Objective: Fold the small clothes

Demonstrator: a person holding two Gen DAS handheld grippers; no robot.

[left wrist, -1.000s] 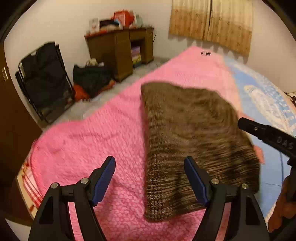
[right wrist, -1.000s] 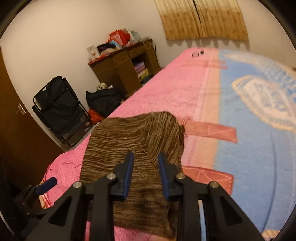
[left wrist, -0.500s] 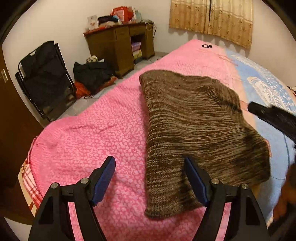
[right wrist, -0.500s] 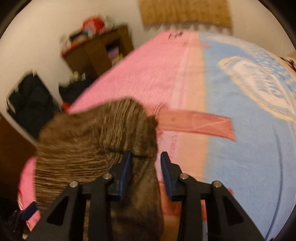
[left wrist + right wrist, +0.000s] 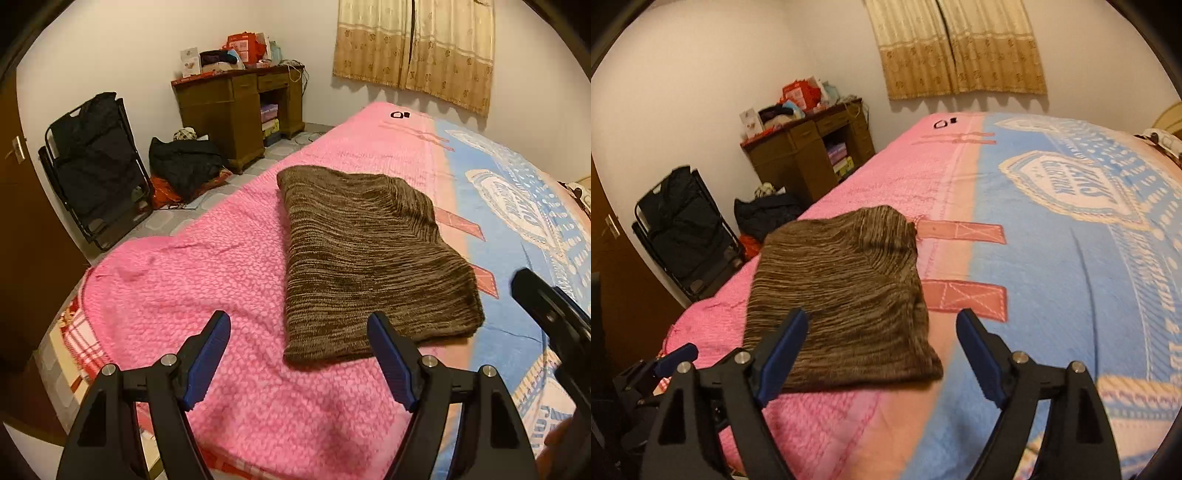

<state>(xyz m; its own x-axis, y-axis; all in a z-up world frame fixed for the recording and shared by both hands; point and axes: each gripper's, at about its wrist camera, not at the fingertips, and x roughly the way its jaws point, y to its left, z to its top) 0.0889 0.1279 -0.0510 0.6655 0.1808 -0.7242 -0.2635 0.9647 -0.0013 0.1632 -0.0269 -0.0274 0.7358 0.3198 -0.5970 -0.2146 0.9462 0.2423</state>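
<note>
Nearest in each wrist view, both tools stand with jaws spread wide and nothing between them: the left hand-held gripper (image 5: 298, 356) hangs over the pink blanket (image 5: 207, 280) at the garment's near left corner, the right hand-held gripper (image 5: 882, 354) above its near right corner. Just beyond lies the brown knitted garment (image 5: 369, 254), already doubled into a rough rectangle, flat on the bed across the seam between the pink and the blue blanket (image 5: 1071, 280). The knit looks soft, thick and limp, light enough to lift by an edge yet likely to sag and stretch; the layered near corners appear the surest holds, all layers pinched together. Farther off: a wooden desk (image 5: 236, 107), then curtains (image 5: 413, 51).
</note>
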